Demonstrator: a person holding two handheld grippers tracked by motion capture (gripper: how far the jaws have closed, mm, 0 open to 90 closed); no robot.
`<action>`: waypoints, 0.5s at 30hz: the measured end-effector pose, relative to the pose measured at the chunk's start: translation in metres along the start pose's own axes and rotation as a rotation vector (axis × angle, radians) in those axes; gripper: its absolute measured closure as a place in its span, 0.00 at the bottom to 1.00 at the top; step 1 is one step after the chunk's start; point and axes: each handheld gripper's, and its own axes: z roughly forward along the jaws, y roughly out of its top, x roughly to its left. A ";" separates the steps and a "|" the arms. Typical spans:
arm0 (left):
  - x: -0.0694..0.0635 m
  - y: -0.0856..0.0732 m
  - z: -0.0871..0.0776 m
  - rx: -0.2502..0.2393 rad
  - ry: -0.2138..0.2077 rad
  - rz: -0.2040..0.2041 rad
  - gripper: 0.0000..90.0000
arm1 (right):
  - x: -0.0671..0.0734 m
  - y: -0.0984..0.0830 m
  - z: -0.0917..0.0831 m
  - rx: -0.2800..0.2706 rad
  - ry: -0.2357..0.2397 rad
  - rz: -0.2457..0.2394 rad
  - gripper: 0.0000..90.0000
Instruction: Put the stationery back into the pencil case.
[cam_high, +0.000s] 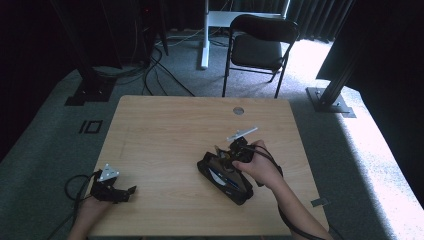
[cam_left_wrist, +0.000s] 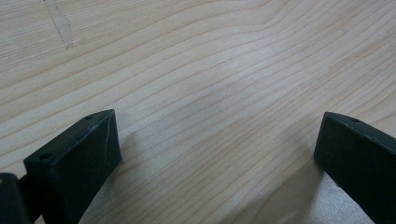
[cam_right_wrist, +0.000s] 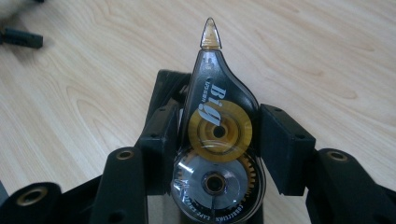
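Correction tape dispenser (cam_right_wrist: 217, 135) sits clamped between the right gripper (cam_right_wrist: 219, 126)'s half-closed jaws, its clear tip pointing ahead beyond them, likely so the tip can be steered over the table (cam_high: 165, 130). Left gripper (cam_left_wrist: 217, 149) rests wide open, holding nothing.

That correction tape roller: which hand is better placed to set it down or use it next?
The right. Its hand-held gripper already clamps the correction tape roller between both jaws, tip pointing forward over the table. The left hand-held gripper sits open near the table's near left corner, far from it.
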 end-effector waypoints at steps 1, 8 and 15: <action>0.000 0.000 0.000 0.000 0.000 0.000 0.01 | 0.002 -0.001 0.001 0.012 -0.001 -0.006 0.54; 0.000 0.000 0.000 0.001 0.000 0.001 0.01 | 0.008 -0.003 0.008 0.044 0.009 -0.031 0.54; 0.000 0.000 0.000 0.002 0.000 0.002 0.01 | 0.014 -0.009 0.027 0.118 0.008 -0.060 0.54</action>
